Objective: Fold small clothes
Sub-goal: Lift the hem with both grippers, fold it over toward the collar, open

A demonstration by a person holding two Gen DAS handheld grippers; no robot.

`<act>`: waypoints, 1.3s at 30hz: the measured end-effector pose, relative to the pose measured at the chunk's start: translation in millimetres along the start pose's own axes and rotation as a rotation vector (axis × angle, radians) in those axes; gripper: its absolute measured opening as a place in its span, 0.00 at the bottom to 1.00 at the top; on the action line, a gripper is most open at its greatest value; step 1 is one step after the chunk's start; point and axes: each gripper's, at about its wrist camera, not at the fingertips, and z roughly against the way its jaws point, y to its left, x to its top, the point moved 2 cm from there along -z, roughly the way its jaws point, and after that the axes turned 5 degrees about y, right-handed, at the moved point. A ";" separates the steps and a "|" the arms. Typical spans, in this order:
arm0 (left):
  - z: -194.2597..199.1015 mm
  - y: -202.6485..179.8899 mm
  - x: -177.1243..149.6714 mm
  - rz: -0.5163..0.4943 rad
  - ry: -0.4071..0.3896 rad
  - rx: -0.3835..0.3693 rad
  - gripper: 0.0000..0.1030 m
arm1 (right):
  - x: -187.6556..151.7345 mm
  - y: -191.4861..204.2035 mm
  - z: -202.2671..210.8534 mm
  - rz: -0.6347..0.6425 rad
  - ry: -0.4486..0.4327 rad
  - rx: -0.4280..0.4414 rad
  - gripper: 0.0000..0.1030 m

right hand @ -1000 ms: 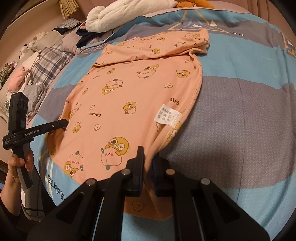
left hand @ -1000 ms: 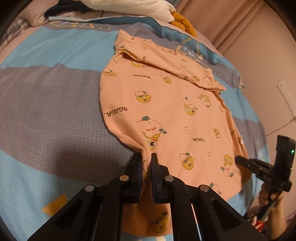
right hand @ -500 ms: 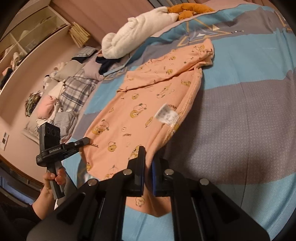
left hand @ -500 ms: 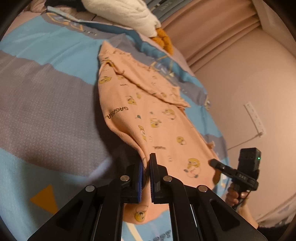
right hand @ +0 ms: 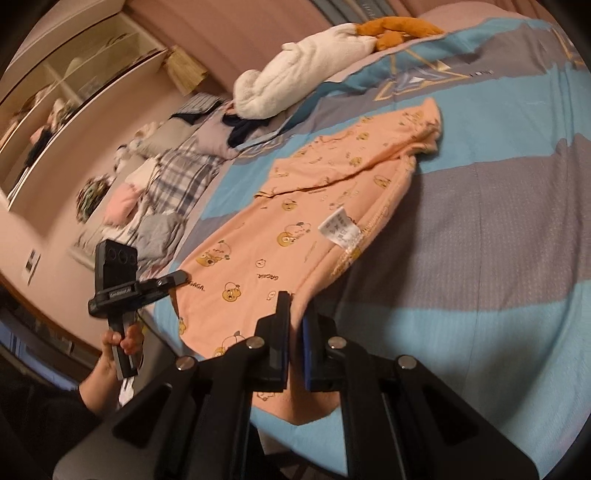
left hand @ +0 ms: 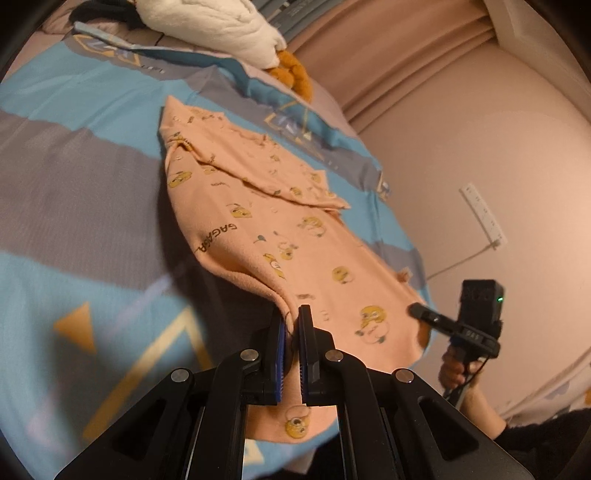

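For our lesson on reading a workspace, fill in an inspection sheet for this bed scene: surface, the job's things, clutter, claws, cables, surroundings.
Surface: bedspread in blue and grey bands, with gold line shapes.
Job's things: peach baby garment with cartoon print, near edge lifted off the bed, far part folded over; white care label showing.
Clutter: white fluffy blanket, orange plush toy, pile of clothes beside the bed.
Claws: left claw and right claw each shut on the garment's near edge.
Cables: cord running from a wall power strip.
Surroundings: curtains, shelves.
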 end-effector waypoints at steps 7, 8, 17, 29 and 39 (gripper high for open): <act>4.0 17.1 23.5 0.110 0.011 0.003 0.03 | 12.5 -12.9 8.3 -0.080 -0.050 0.064 0.06; 1.7 18.3 36.9 0.124 0.008 0.010 0.03 | 20.5 -18.4 7.1 -0.112 -0.065 0.074 0.06; -42.6 48.3 144.5 0.234 0.048 0.062 0.03 | 128.1 -58.6 -33.0 -0.268 -0.128 0.057 0.07; -98.5 118.5 196.1 0.376 0.098 0.148 0.03 | 197.2 -155.3 -109.0 -0.504 -0.036 -0.055 0.13; -61.0 110.4 155.1 0.338 0.089 0.079 0.35 | 177.9 -136.0 -83.4 -0.444 -0.032 0.012 0.44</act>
